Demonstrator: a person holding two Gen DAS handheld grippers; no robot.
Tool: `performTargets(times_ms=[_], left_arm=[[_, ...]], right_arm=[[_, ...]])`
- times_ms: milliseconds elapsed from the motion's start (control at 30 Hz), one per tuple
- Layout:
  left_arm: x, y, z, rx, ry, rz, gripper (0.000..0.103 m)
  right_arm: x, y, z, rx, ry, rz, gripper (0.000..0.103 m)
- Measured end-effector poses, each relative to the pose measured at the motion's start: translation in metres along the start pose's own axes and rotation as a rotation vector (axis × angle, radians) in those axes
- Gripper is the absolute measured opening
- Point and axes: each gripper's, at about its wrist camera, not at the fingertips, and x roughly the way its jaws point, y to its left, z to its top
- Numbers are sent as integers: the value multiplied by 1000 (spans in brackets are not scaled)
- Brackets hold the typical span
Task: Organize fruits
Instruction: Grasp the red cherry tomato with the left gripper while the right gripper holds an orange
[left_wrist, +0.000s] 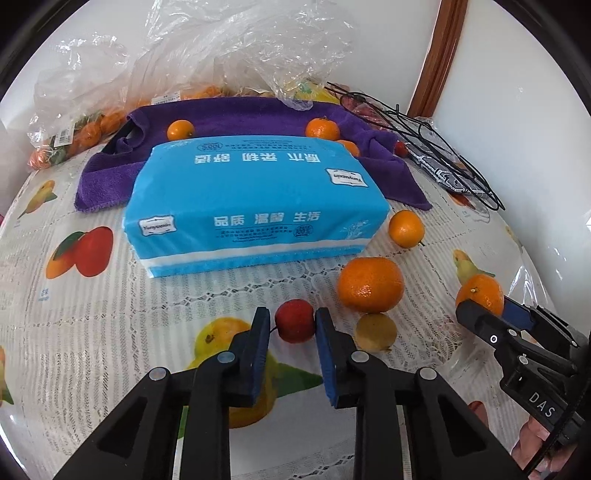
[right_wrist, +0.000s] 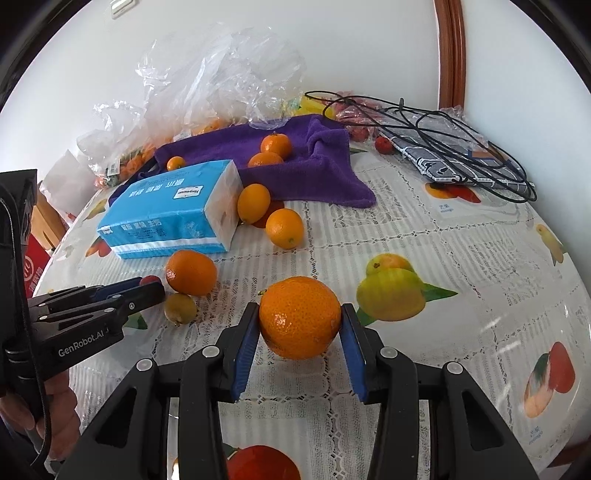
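Left gripper (left_wrist: 291, 321): blue-padded fingers (left_wrist: 258, 332) closed onto a small, smooth red fruit (left_wrist: 294, 320) resting low on the surface (left_wrist: 221, 291), a lace-patterned plastic cloth printed with fruit. Right gripper (right_wrist: 300, 319): fingers part-way closed, clamping a round, dimpled mandarin (right_wrist: 300, 317). Just beside the red fruit: a larger mandarin (left_wrist: 370, 284) and a small yellowish fruit (left_wrist: 375, 331), touching each other. Behind: rectangular blue tissue pack (left_wrist: 255, 206), glossy wrap; crumpled purple towel (left_wrist: 236, 118); crinkled clear plastic bags (left_wrist: 221, 48).
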Motion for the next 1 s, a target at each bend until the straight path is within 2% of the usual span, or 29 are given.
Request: performTargets(times_ms=[100,300,667,1000], left_arm=[[4,7,1,-10,14,-8,24],[5,10,-1,-9,-26,6,24],[4,15,2,-26,-30,5,24],[-18,34,15,-64,-66,17,24]], right_arm=[[6,6,-1,-18,2,1,43],[14,13,0,-59,-13,-5,43],[16,11,1,-59,-8,18,43],[3,21,25,-76,-50,36,43]])
